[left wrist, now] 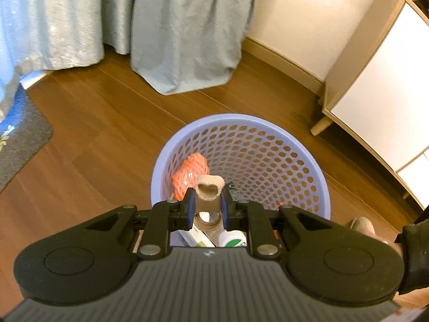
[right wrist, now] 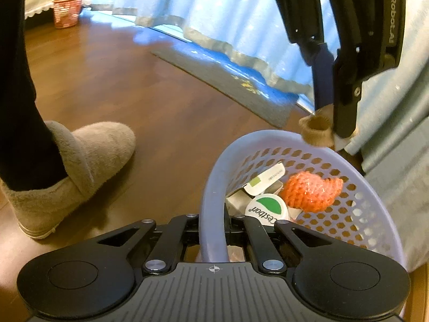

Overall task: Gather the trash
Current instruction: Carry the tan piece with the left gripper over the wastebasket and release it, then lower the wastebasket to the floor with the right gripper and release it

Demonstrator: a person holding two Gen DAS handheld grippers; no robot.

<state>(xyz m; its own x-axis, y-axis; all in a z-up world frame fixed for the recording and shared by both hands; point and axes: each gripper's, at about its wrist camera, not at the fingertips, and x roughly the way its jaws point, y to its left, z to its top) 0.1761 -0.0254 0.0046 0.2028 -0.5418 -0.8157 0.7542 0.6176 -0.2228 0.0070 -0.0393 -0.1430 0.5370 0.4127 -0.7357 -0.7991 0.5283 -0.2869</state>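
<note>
**Last piece over the bin, not dropped yet**

Left gripper (left wrist: 206, 201) pinches a beige knit cuff (left wrist: 209, 187) right above the purple basket (left wrist: 268, 123). Right gripper (right wrist: 214, 225) is clamped on the basket rim, tilting it. Inside: one orange foam net (right wrist: 312, 191), one carton (right wrist: 264, 181), one white lid (right wrist: 268, 209). No loose trash visible on the floor (left wrist: 107, 123). One red basket (right wrist: 67, 12) stands well apart.
</note>
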